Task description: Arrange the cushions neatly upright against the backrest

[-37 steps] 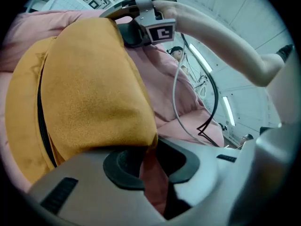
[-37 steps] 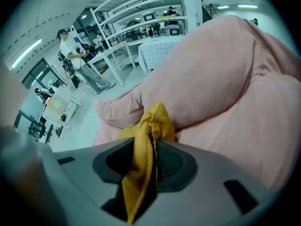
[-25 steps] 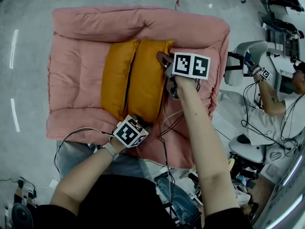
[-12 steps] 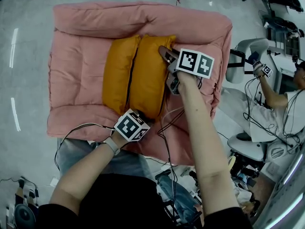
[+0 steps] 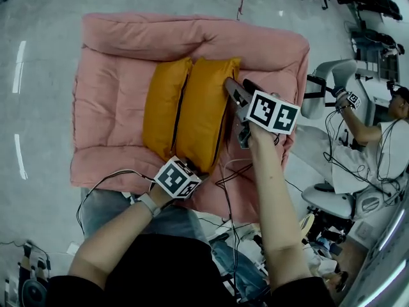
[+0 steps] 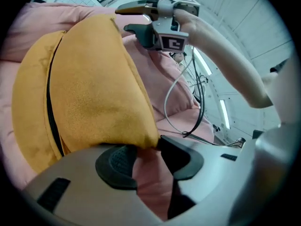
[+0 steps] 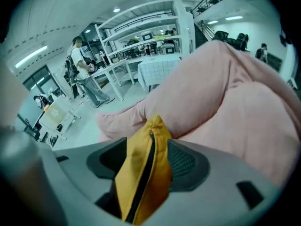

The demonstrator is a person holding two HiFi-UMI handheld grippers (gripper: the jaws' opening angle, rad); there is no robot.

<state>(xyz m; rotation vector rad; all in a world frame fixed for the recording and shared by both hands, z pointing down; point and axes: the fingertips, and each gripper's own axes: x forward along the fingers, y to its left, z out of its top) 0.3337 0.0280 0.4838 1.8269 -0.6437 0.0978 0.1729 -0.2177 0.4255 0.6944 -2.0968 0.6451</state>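
Two orange cushions lie side by side on the pink sofa's seat (image 5: 108, 94), the left cushion (image 5: 163, 107) and the right cushion (image 5: 203, 110), their tops against the backrest (image 5: 192, 37). My left gripper (image 5: 192, 166) is at the right cushion's near corner. Its jaws are opening, and the corner (image 6: 143, 138) rests over the gap (image 6: 146, 159) without being pinched. My right gripper (image 5: 235, 89) is at that cushion's far right corner. Its jaws are opening too, with the zippered corner (image 7: 143, 173) loose between the pads (image 7: 188, 164).
Black and white cables (image 5: 225, 171) trail over the sofa's front right edge. A seated person (image 5: 377, 126) and office chairs (image 5: 329, 200) are on the right. Grey floor surrounds the sofa. Shelves and standing people (image 7: 82, 74) fill the room beyond the backrest.
The right gripper has shifted slightly down and right along the cushion's edge, and its jaws stand wider. The left gripper stays at the near corner. Both cushions keep their place.
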